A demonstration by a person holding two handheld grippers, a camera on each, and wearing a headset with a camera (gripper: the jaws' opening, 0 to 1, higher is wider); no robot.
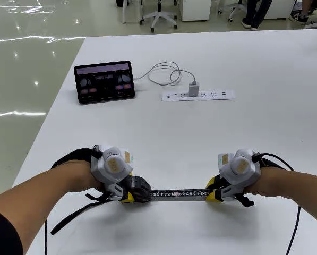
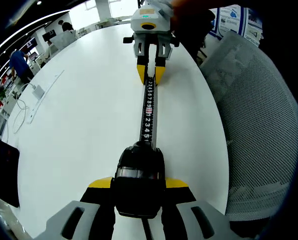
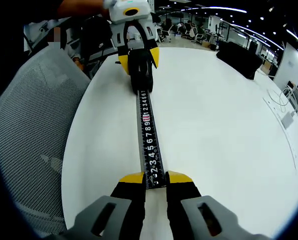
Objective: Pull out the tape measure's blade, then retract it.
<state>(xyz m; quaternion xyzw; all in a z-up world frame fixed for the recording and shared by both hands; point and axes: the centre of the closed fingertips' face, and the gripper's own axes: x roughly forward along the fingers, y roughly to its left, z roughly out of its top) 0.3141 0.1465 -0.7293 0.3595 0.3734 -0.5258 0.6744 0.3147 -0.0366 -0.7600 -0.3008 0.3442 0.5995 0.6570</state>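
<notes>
On table (image 1: 227, 138), tape measure case (image 1: 138, 189) left, blade (image 1: 178, 194) stretched rightward, tablet (image 1: 104, 81) and power strip (image 1: 198, 95) behind.

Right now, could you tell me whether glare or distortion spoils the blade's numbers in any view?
Head view: glare streaks the floor, not the blade, whose digits are too small to read. Left gripper view: fisheye bows the table edge; digits readable near the case. Right gripper view: digits sharp.

Left gripper (image 1: 130, 191): clamped on the black case (image 1: 139, 188).
Right gripper (image 1: 212, 191): pinching the blade (image 1: 178, 194) tip.
Blade: stretched between them on the white tabletop (image 1: 243, 143).
</notes>
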